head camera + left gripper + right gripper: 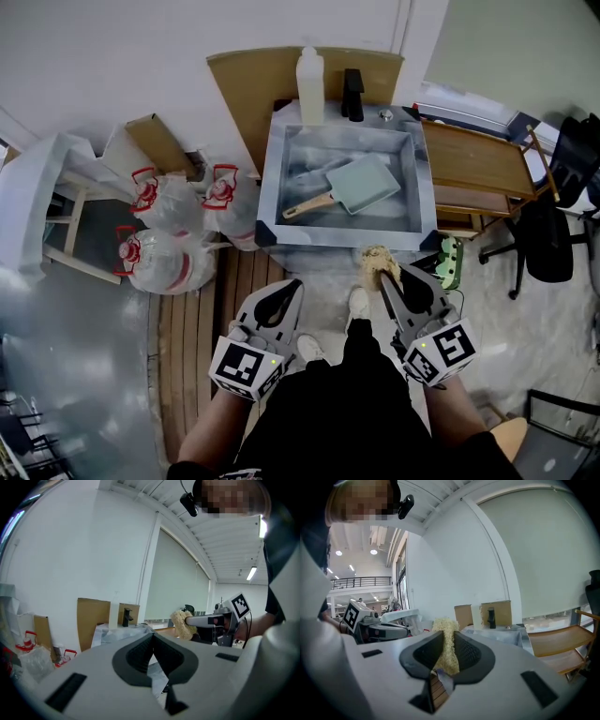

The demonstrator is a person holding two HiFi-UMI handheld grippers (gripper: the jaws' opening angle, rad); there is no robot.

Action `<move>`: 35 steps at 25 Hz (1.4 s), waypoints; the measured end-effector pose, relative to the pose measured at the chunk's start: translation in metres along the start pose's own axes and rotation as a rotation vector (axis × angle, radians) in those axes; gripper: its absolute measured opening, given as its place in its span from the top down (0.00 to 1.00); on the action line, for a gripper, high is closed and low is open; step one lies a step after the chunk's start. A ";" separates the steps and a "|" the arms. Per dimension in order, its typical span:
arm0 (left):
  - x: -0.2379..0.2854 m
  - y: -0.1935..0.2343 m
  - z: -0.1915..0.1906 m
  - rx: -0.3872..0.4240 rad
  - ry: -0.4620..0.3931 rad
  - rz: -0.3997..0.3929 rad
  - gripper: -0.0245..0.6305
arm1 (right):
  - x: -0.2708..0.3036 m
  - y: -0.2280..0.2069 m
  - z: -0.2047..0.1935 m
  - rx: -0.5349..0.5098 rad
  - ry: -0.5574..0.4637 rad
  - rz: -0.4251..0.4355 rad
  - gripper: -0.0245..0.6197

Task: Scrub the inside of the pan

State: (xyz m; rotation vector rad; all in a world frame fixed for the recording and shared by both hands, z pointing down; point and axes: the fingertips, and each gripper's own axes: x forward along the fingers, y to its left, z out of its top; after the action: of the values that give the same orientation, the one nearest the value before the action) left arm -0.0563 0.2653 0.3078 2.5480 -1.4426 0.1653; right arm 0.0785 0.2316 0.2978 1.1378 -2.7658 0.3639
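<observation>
since pan [366,183] lies beyond fingers in sink [273,202], right gripper [388,281] clamps scrubber [377,260] ready; left gripper [280,291] fingers pressed together, empty.

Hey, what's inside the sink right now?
A pale green pan with a wooden handle lies in the sink; the sink floor beneath it is covered.

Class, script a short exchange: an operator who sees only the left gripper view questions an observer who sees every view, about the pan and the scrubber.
Operator: I see only the sink's rim. Is a pan inside?
Observer: Yes, the head view shows a pale green square pan with a wooden handle lying in the shiny silver sink.
Operator: I see the scrubber side-on. Is it really gripped?
Observer: Yes, in the right gripper view the right tool has both jaws pressed on the beige fibrous scrubber.
</observation>
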 end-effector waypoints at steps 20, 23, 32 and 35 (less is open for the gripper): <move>0.116 0.029 0.019 -0.041 0.050 0.112 0.95 | 0.075 -0.127 0.023 0.027 0.034 0.091 0.84; 0.136 0.032 0.019 -0.044 0.048 0.128 0.95 | 0.085 -0.147 0.024 0.031 0.043 0.108 0.84; 0.180 0.035 0.025 -0.052 0.089 0.187 0.95 | 0.102 -0.192 0.026 0.056 0.060 0.156 0.84; 0.188 0.034 0.028 -0.034 0.069 0.184 0.95 | 0.105 -0.201 0.026 0.071 0.061 0.163 0.84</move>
State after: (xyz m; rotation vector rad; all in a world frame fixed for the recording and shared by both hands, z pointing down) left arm 0.0111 0.0845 0.3223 2.3563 -1.6374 0.2516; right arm 0.1449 0.0155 0.3292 0.9009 -2.8198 0.5098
